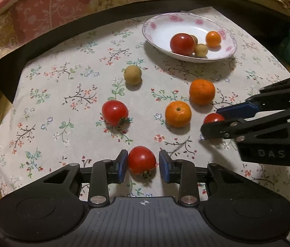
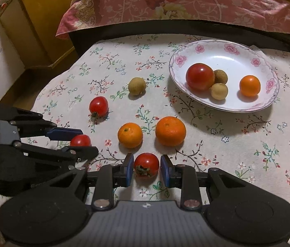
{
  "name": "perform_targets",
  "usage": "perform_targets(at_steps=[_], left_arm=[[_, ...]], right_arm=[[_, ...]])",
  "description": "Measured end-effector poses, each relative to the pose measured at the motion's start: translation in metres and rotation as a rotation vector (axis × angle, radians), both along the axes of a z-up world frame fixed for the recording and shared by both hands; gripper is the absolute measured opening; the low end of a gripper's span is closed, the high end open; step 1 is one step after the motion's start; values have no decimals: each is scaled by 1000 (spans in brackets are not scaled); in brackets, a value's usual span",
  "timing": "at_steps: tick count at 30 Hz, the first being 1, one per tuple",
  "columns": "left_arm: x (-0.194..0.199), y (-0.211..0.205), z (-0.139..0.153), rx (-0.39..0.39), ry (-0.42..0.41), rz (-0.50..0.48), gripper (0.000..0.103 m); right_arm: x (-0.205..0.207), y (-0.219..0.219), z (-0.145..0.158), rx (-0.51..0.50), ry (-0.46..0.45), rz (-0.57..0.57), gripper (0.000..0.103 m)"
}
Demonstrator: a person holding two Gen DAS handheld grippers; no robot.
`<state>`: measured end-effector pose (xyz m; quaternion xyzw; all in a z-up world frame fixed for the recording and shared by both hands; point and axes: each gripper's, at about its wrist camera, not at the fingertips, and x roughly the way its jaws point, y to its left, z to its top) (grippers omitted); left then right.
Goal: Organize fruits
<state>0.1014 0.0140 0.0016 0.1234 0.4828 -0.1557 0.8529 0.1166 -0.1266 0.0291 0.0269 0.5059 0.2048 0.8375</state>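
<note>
A small tomato (image 1: 142, 160) lies on the flowered cloth between the blue pads of my left gripper (image 1: 143, 163), which is shut on it. My right gripper (image 2: 147, 167) is shut on another small tomato (image 2: 146, 164), stem towards the camera. Each gripper shows in the other's view, the right gripper (image 1: 213, 121) to the right and the left gripper (image 2: 77, 142) to the left. A loose tomato (image 1: 115, 112), two oranges (image 1: 178, 113) (image 1: 202, 92) and a longan (image 1: 132, 75) lie beyond them. The white plate (image 2: 217, 47) at the back right holds a tomato, two longans and a small orange.
The cloth-covered table (image 2: 248, 154) ends at a dark edge at the back, with a pink floral quilt (image 2: 186, 4) behind it. A yellow wooden cabinet (image 2: 33, 20) stands off the table's left side. Bare cloth lies to the right of the oranges.
</note>
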Motion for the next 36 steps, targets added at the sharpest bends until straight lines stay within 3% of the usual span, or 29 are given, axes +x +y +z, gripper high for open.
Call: perform_targets(at_steps=[7, 14, 16, 19, 29, 36], left_arm=[[-1, -1, -1, 6, -5, -5, 45], [-2, -2, -2, 31, -14, -12, 68], [-2, -3, -3, 32, -16, -16, 68], [-3, -5, -3, 37, -23, -30, 64], [-8, -11, 0, 43, -21, -68, 37], [-7, -11, 6, 18, -26, -72, 37]], right_arm=[[-1, 5, -5, -10, -1, 20, 29], [-2, 8, -5, -36, -11, 40, 29], [-4, 10, -4, -49, -15, 50, 30], [-5, 10, -5, -55, -20, 55, 30], [-9, 14, -2, -80, -29, 70, 27], [-7, 7, 6, -56, -41, 47, 27]])
